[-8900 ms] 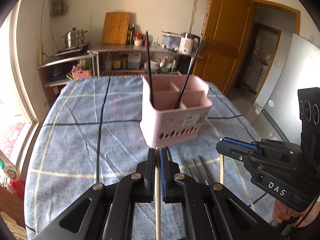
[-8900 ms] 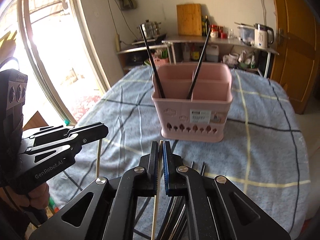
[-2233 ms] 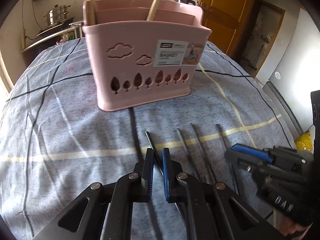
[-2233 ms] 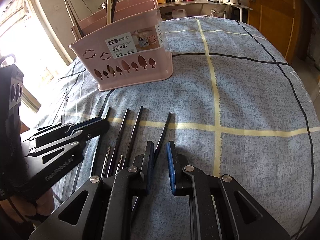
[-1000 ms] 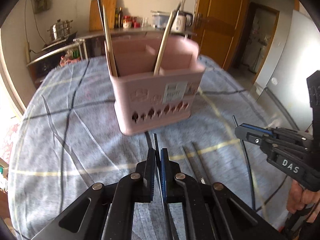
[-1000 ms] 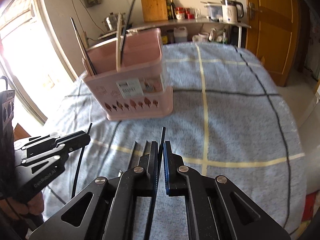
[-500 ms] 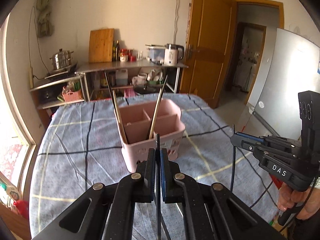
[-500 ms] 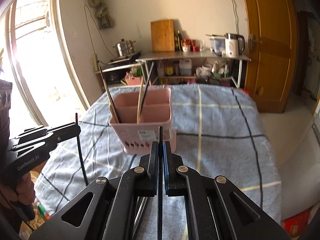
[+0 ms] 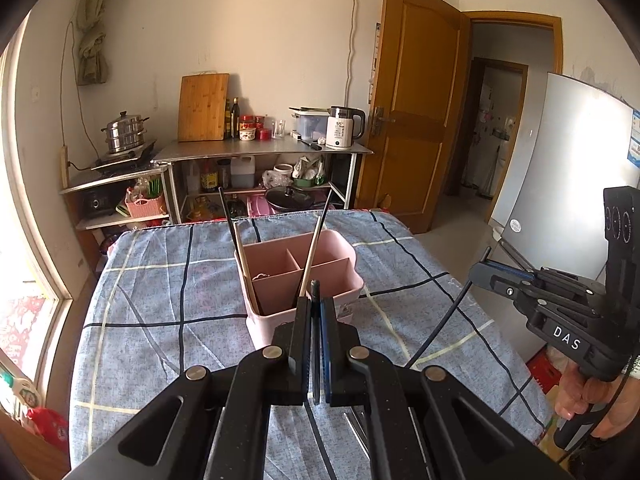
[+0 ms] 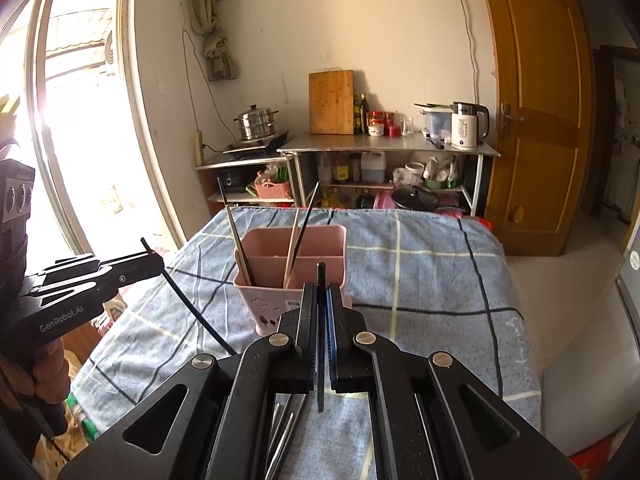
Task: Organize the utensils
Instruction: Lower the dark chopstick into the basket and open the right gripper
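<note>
The pink divided basket [image 9: 340, 242] [image 10: 280, 300] stands on the blue plaid tablecloth [image 9: 160, 300], with wooden chopsticks [image 9: 310, 256] and black ones leaning in its compartments. My left gripper [image 9: 315, 300] is shut on a black chopstick [image 9: 315, 286], whose tip pokes up just past the jaws, in front of the basket. My right gripper [image 10: 320, 288] is shut on another black chopstick [image 10: 320, 274], also raised above the table short of the basket. Each gripper shows in the other's view: the right gripper [image 9: 476, 272] and the left gripper [image 10: 158, 262], both with a chopstick hanging below.
Several dark chopsticks [image 10: 284, 424] lie on the cloth under my right gripper. Behind the table a metal shelf [image 9: 260, 148] carries a kettle, jars and a cutting board. A wooden door [image 9: 416, 120] and a fridge [image 9: 568, 168] are to the right, a window [image 10: 80, 120] to the left.
Both grippers have risen from the table with their black chopsticks. The basket now looks smaller and lower in both views, and its open top shows.
</note>
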{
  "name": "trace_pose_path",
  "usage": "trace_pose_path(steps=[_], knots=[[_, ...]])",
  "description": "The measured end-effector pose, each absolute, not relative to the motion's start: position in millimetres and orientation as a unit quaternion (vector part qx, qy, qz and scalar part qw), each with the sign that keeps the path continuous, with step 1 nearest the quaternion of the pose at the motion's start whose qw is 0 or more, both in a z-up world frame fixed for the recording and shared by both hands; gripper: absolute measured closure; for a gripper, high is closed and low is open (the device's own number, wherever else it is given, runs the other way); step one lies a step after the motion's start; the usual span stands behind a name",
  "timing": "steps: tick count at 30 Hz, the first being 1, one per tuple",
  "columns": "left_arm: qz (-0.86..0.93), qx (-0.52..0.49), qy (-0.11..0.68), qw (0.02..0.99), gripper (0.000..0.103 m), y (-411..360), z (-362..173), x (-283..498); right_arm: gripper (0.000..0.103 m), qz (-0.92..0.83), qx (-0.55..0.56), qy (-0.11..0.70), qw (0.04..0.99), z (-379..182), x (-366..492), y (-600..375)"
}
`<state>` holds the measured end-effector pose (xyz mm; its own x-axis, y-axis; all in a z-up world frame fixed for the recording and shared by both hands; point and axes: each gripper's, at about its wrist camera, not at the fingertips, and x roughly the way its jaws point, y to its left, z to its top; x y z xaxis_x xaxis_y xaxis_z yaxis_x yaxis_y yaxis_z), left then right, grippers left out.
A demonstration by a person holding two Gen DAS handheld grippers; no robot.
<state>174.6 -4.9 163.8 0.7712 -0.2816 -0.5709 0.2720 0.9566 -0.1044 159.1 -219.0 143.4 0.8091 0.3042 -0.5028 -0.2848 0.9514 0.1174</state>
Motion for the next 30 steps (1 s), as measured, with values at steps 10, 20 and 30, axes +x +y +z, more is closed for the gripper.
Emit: trace_pose_path(steps=[10,20,30], knots=[[-0.155,-0.016,0.308,0.938,0.099,-4,170,172,0.099,0.161,0.014,0.259,0.952,149,156,-215],[-0.162,-0.019,0.288,0.944,0.099,0,202,180,0.099,0.174,0.011,0.240,0.955,169,162,-205],[-0.158,-0.026,0.250,0.955,0.099,12,249,204,0.099,0.190,0.012,0.205,0.960,201,180,-186]])
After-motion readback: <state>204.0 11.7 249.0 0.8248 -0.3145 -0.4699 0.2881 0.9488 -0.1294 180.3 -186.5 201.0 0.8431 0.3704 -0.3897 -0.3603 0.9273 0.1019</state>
